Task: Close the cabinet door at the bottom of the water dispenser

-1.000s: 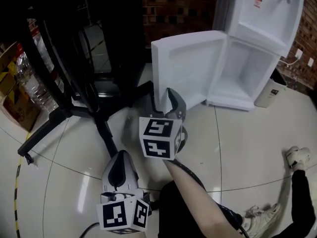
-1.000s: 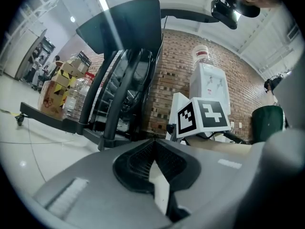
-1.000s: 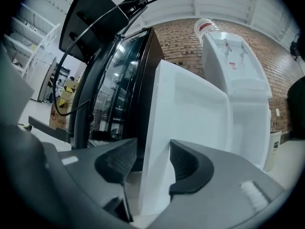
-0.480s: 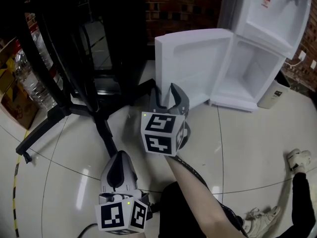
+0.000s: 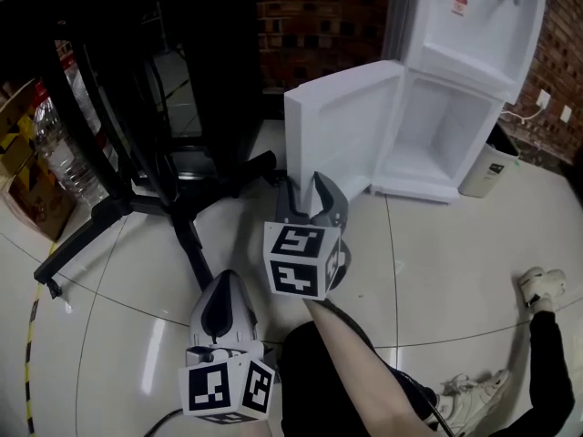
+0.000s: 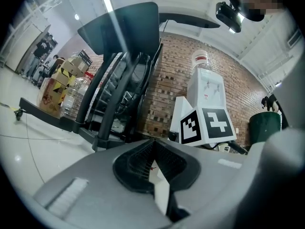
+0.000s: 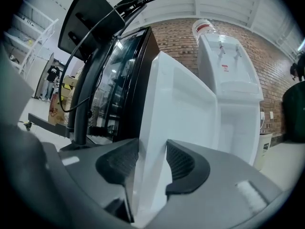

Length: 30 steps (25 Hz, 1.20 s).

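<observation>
The white water dispenser point(image 5: 474, 25) stands at the back right, and its bottom cabinet point(image 5: 437, 144) gapes open. The cabinet door point(image 5: 346, 126) is swung out to the left. My right gripper point(image 5: 308, 188) is at the door's free edge and points level. In the right gripper view the door point(image 7: 181, 109) fills the gap of my right gripper point(image 7: 151, 151); the jaws are opening slightly and both pads still touch it. My left gripper point(image 5: 221, 285) hangs low at the front left, away from the door. The left gripper view shows my left gripper point(image 6: 152, 144) shut on nothing.
A black stand point(image 5: 137, 180) with splayed legs and dark glass-fronted equipment fills the left. Water bottles point(image 5: 55, 153) and boxes lie at the far left. A small white bin point(image 5: 483, 167) sits to the right of the dispenser. A person's shoe point(image 5: 537, 285) is at the right edge.
The right gripper has shifted a little across the floor while staying at the door's free edge. The left gripper has barely moved.
</observation>
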Each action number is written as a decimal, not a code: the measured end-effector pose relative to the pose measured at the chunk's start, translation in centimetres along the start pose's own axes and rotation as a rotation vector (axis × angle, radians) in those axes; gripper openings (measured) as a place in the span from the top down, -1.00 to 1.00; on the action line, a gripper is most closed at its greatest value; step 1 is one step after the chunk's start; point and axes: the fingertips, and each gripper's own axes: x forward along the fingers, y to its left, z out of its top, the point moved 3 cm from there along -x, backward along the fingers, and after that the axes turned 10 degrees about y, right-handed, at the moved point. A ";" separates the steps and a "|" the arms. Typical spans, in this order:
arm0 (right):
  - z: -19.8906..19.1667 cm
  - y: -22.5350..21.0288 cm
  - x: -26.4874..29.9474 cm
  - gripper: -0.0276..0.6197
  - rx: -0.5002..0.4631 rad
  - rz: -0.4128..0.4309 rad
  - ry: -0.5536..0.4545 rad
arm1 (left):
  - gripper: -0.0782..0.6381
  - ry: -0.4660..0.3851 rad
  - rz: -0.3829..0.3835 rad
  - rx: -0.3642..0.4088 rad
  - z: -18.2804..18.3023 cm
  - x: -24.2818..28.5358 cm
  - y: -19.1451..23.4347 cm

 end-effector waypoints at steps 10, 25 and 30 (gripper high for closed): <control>-2.3 -3.9 -6.0 0.37 -0.022 -0.010 0.034 | 0.73 -0.025 -0.046 0.008 0.6 -2.5 -4.6; -5.4 -13.1 -12.7 0.49 0.034 -0.159 0.065 | 0.73 -0.039 -0.157 0.073 2.2 -3.3 -12.2; -6.1 -16.0 -13.8 0.60 0.055 -0.215 0.071 | 0.73 -0.040 -0.226 0.072 1.9 -2.8 -15.7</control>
